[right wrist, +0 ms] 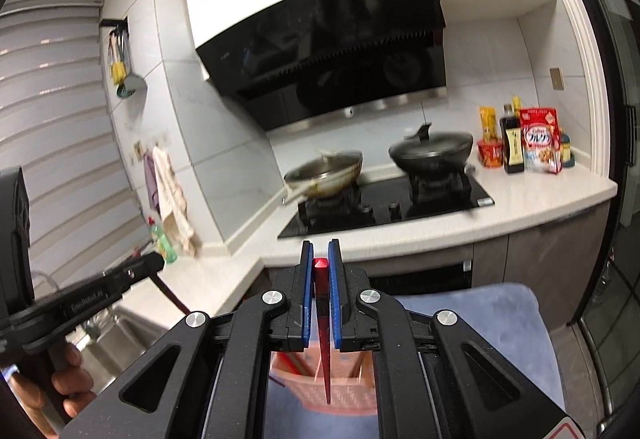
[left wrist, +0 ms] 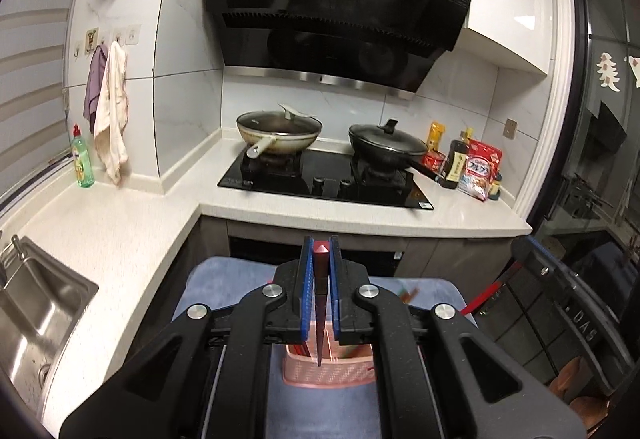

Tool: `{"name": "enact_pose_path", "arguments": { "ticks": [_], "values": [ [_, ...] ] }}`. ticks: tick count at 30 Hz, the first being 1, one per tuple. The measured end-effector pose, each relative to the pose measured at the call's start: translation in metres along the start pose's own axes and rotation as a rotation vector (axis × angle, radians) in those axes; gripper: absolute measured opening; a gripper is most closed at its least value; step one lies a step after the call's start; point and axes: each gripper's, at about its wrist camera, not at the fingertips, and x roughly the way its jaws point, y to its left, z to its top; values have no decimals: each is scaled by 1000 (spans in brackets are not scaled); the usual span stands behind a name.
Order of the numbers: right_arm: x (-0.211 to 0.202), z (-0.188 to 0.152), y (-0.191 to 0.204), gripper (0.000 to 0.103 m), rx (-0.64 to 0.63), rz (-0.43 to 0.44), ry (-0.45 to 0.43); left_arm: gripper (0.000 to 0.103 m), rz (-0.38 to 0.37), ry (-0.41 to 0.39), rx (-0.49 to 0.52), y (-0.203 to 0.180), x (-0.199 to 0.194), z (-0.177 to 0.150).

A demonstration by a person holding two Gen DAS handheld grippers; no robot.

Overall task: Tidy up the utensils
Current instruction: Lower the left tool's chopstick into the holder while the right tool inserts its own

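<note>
My left gripper [left wrist: 321,251] is shut on a dark red chopstick [left wrist: 320,303], held upright with its tip over a pink woven utensil basket [left wrist: 326,373] on a blue mat [left wrist: 224,279]. My right gripper [right wrist: 320,253] is shut on a red chopstick [right wrist: 323,335], its tip pointing down above the same pink basket [right wrist: 340,395]. Several chopsticks stand in the basket. The right gripper also shows at the right edge of the left wrist view [left wrist: 532,279], and the left gripper shows at the left of the right wrist view [right wrist: 152,263].
A white counter [left wrist: 120,239] wraps round a steel sink [left wrist: 36,311] at left. A black hob [left wrist: 328,183] carries two lidded pans [left wrist: 280,131]. Bottles and packets [left wrist: 468,163] stand at the counter's right end. A green soap bottle [left wrist: 82,163] and hung cloths are at left.
</note>
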Motion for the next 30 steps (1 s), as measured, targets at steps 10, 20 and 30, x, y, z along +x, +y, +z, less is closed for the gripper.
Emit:
{"name": "enact_pose_path", "arguments": {
  "ticks": [10,20,30],
  "values": [
    [56,2,-8,7,13,-25,35,7,1,43,-21,9,54,1],
    [98,-39,-14,7,6,-43,138,7,8,131,-22,15,94,-28],
    [125,-68,-19,7,-1,-53,219,7,22,182,-10,11,112,-46]
  ]
}}
